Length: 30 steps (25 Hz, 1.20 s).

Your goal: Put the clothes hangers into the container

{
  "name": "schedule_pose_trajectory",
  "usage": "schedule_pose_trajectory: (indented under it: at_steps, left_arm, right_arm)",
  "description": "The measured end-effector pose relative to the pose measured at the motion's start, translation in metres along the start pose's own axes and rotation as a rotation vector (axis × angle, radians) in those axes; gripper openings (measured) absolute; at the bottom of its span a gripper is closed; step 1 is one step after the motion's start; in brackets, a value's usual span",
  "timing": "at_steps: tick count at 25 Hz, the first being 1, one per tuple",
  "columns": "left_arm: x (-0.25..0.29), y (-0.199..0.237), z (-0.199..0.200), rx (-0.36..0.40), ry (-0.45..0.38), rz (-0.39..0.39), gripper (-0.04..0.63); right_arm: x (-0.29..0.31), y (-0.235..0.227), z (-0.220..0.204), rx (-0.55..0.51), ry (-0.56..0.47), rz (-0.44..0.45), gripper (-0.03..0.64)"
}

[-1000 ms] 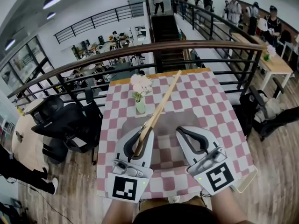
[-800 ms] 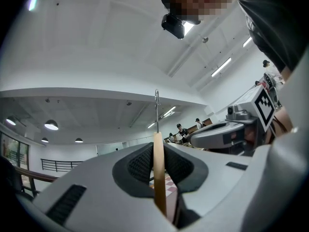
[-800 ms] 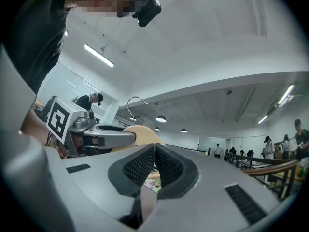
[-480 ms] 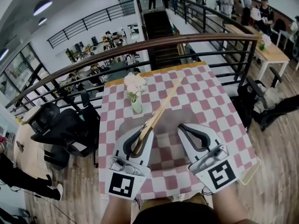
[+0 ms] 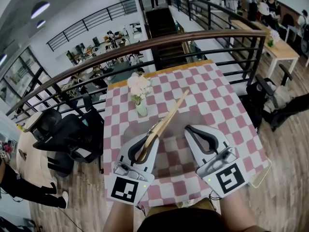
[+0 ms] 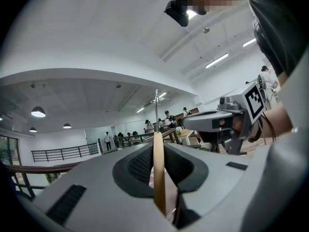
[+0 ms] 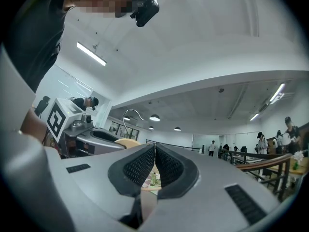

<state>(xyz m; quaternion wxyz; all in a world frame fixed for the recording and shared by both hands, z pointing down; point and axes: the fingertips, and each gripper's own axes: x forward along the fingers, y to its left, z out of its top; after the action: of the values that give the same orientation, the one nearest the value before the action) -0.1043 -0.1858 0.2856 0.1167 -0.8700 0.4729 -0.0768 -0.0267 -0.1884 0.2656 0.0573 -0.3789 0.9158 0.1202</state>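
Clamping wooden hanger [image 5: 171, 116] in left tool [image 5: 147, 140], right tool [image 5: 192, 130] closed

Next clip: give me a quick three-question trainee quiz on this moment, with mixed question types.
1. True or false: the right gripper holds the wooden hanger.
2. What stands on the checked table beyond the left gripper? A) flower vase B) kettle C) laptop
3. Fill in: the right gripper's jaws are ____ (open/shut).

Key: 1 false, because the left gripper is clamped on the hanger. 2 A. 3 shut, with nothing between them.
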Motion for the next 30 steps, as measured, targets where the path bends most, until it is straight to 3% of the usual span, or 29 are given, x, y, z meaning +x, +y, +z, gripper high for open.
schedule_pose_trajectory:
  at_steps: [6,13,24,30]
  left_arm:
    - [0.005,-0.002,-0.020,-0.019,0.071,-0.027,0.057]
    - [0.008,-0.013,-0.042,0.019,0.158,-0.083,0.058]
    - [0.001,-0.020,-0.040,0.040,0.190,-0.139,0.058]
    - [-0.003,-0.026,-0.028,0.050,0.161,-0.157,0.058]
  right_arm:
    - [0.002,-0.001,-0.003,0.003,0.005,0.006,0.032]
    - [0.004,-0.001,-0.007,0.003,0.005,0.015,0.032]
    - [0.003,-0.001,-0.007,0.002,0.008,0.018,0.032]
    - [0.001,-0.002,-0.006,0.002,0.009,0.018,0.032]
